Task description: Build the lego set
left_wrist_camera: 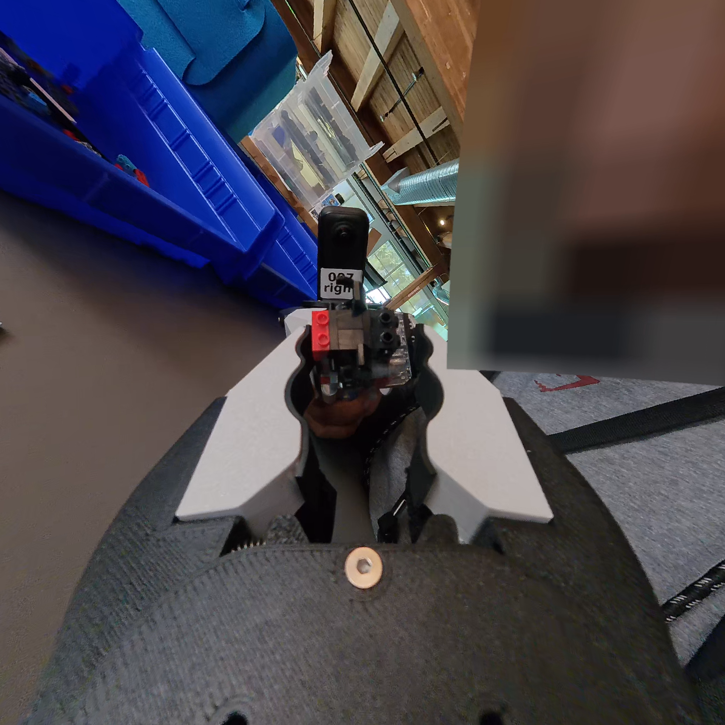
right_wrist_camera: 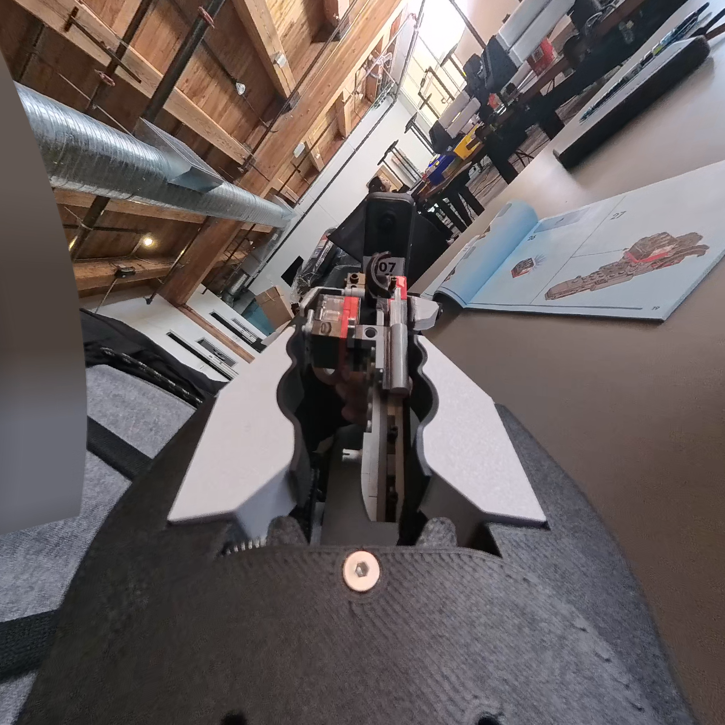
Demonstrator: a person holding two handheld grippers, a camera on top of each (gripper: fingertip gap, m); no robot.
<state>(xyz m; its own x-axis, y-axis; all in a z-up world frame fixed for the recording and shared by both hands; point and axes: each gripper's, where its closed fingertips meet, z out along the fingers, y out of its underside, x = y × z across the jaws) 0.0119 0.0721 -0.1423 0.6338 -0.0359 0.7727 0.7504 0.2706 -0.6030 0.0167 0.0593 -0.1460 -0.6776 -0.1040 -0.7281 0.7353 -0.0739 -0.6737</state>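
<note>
Both grippers face each other above the table and meet at one lego model. In the left wrist view my left gripper (left_wrist_camera: 359, 345) is shut on the model (left_wrist_camera: 353, 337), a grey and black block with a red brick (left_wrist_camera: 321, 331) on its left and clear parts on its right. The right gripper's camera (left_wrist_camera: 342, 239) stands just behind it. In the right wrist view my right gripper (right_wrist_camera: 353, 345) is shut on the model (right_wrist_camera: 345, 329); a long grey section (right_wrist_camera: 386, 451) runs back between the fingers. The left gripper's camera (right_wrist_camera: 389, 227) is behind it.
Blue bins (left_wrist_camera: 164, 164) with loose bricks stand at the left in the left wrist view. An open instruction booklet (right_wrist_camera: 588, 270) lies on the brown table (right_wrist_camera: 569, 392) to the right. A person's grey garment with black straps (left_wrist_camera: 627, 451) is close by, with a hand (left_wrist_camera: 333, 416) under the model. My left and right fingertips are right by each other.
</note>
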